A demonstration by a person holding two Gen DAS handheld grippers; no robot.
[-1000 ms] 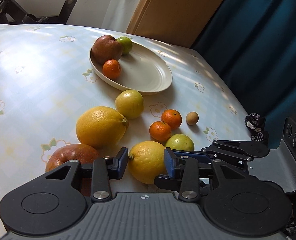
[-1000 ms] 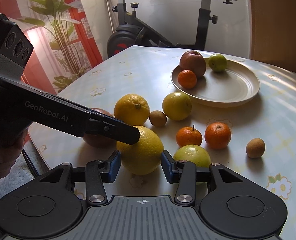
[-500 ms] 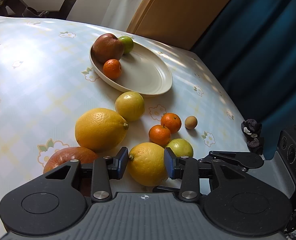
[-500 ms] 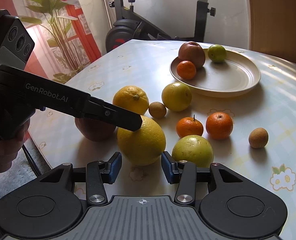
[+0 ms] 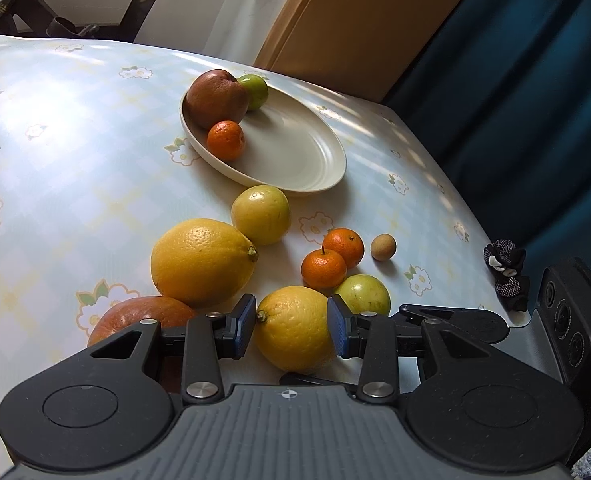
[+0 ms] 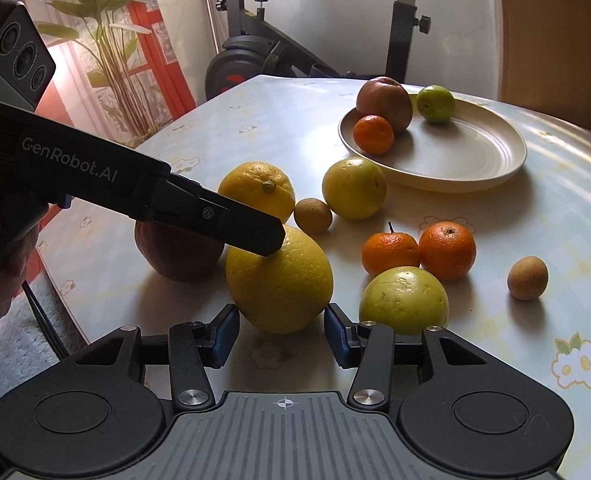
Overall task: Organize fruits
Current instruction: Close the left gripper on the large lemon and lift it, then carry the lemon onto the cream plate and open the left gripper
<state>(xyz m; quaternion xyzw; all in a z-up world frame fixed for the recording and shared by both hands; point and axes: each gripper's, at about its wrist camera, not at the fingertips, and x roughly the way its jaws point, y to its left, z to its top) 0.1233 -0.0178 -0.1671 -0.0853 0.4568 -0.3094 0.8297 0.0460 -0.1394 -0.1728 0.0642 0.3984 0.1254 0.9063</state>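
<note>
Setting: glossy flowered tablecloth on the table (image 6: 555,216), sunlit, with an exercise bike (image 6: 255,56) and a potted plant (image 6: 107,40) behind.
Left gripper (image 5: 291,326): jaws parted around the near lemon (image 5: 295,328); the blue pads sit at its two flanks, seemingly just touching, though whether they press is hard to tell from here.
Right gripper (image 6: 281,334): jaws open and empty, low behind the same lemon (image 6: 279,280), likely waiting its turn.
Why so held: my reading is that this lemon is the next fruit bound for the plate, taken across its width because its ends taper.
Lemon surface: pebbled, waxy rind, oval with a stem nub; firm, apt to roll.
Close neighbours: smooth green guava-like fruit (image 5: 363,294) just right of it, a dull red pomegranate (image 5: 143,320) to its left, a second larger lemon (image 5: 201,262) beyond.
Further out: two glossy tangerines (image 5: 331,258) touching, a small brown round fruit (image 5: 383,246), a yellow-green fruit (image 5: 260,214) near the plate.
Plate (image 5: 315,160): cream, oval, ridged rim; holds a pomegranate, tangerine and small green fruit, crowded at one end with room left.
</note>
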